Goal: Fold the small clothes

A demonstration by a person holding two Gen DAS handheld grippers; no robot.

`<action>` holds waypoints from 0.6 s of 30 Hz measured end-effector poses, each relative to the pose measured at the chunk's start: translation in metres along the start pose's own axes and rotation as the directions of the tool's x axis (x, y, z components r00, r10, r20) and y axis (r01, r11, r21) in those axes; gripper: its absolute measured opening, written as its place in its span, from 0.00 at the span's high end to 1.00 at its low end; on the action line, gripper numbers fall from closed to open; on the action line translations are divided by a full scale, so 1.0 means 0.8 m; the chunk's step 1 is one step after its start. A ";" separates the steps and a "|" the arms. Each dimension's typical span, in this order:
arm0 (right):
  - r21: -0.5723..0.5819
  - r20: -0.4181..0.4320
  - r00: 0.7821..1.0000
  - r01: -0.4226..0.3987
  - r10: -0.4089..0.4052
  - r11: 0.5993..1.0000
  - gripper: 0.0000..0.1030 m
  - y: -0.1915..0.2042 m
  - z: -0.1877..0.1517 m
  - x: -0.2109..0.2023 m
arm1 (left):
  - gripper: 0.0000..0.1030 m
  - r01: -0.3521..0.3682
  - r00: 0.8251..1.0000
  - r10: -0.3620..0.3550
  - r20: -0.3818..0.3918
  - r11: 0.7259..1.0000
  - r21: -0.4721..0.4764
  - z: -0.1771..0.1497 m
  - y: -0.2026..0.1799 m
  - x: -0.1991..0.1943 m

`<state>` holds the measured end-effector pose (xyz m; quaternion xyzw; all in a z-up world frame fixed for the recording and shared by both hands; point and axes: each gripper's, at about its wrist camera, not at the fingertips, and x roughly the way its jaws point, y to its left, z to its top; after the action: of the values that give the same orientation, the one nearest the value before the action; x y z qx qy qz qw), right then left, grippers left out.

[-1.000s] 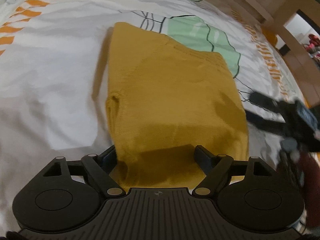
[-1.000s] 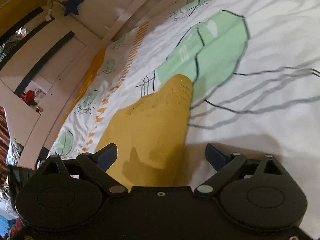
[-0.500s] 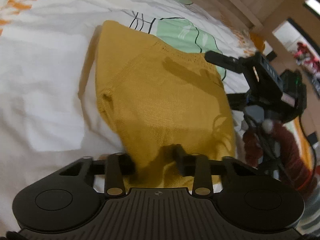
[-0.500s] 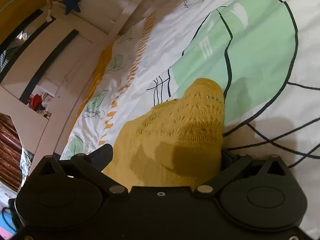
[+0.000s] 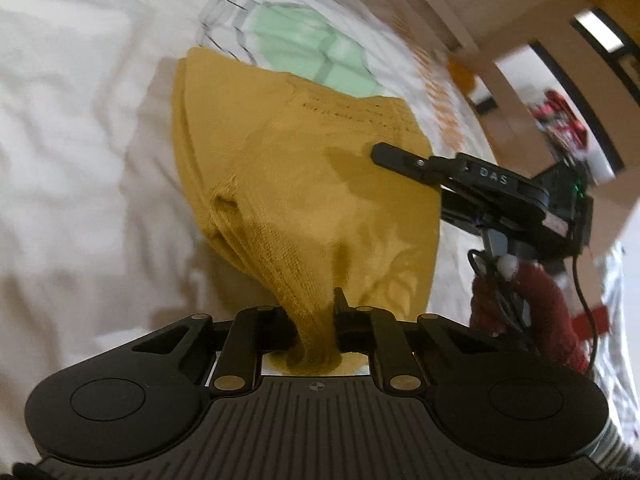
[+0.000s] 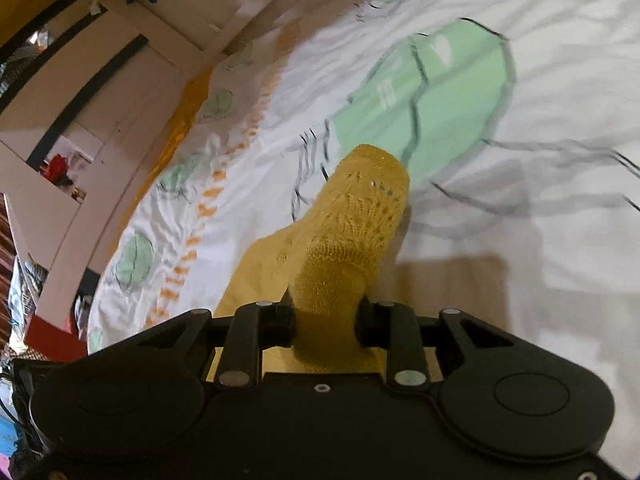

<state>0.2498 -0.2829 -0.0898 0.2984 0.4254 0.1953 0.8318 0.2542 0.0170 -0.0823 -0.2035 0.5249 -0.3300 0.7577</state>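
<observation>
Mustard knit garment (image 5: pixel 304 184) on a bed, atop a white sheet (image 5: pixel 80 128) printed with green leaves. Near edge bunched and clamped in the left gripper (image 5: pixel 316 320), jaws just closed on it. Right edge pinched likewise by the right gripper (image 6: pixel 326 316), jaws just closed too, fabric pulled into a ridge. Red sleeve (image 5: pixel 536 304) behind, right.

The knitted garment (image 5: pixel 304 184) lies on the bedsheet (image 5: pixel 80 128), its near edge bunched between the left gripper (image 5: pixel 316 320) jaws, its right edge in the right gripper (image 6: pixel 326 316), with the bed rail (image 6: pixel 256 4) behind the sheet.
</observation>
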 end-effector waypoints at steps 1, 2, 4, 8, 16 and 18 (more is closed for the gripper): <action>0.012 -0.008 1.000 0.011 -0.011 1.000 0.64 -0.001 -0.007 -0.009 | 0.86 0.012 1.000 -0.012 -0.011 1.000 0.011 -0.010 -0.008 0.001; 0.028 -0.018 1.000 0.018 -0.018 0.999 0.64 -0.006 -0.017 -0.022 | 0.86 0.027 0.999 -0.027 -0.023 0.999 0.020 -0.023 -0.016 0.001; 0.055 -0.025 0.999 0.031 -0.029 0.998 0.61 -0.017 -0.037 -0.043 | 0.86 0.053 0.998 -0.051 -0.048 0.998 0.032 -0.047 -0.031 0.005; 0.062 0.021 0.988 0.151 -0.152 0.987 0.51 -0.043 -0.064 -0.070 | 0.85 -0.011 0.997 0.016 -0.078 0.998 0.068 -0.086 -0.042 0.019; 0.132 0.131 0.964 0.215 -0.232 0.968 0.40 -0.064 -0.099 -0.109 | 0.78 -0.203 0.979 0.202 0.026 0.961 0.187 -0.126 -0.053 0.013; 0.129 0.154 0.960 0.216 -0.234 0.968 0.40 -0.057 -0.104 -0.116 | 0.77 -0.244 0.970 0.237 0.059 0.942 0.232 -0.133 -0.065 0.014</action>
<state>0.1320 -0.3430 -0.1034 0.3091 0.3953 0.0498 0.8636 0.1431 -0.0230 -0.0947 -0.0509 0.4912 -0.2924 0.8189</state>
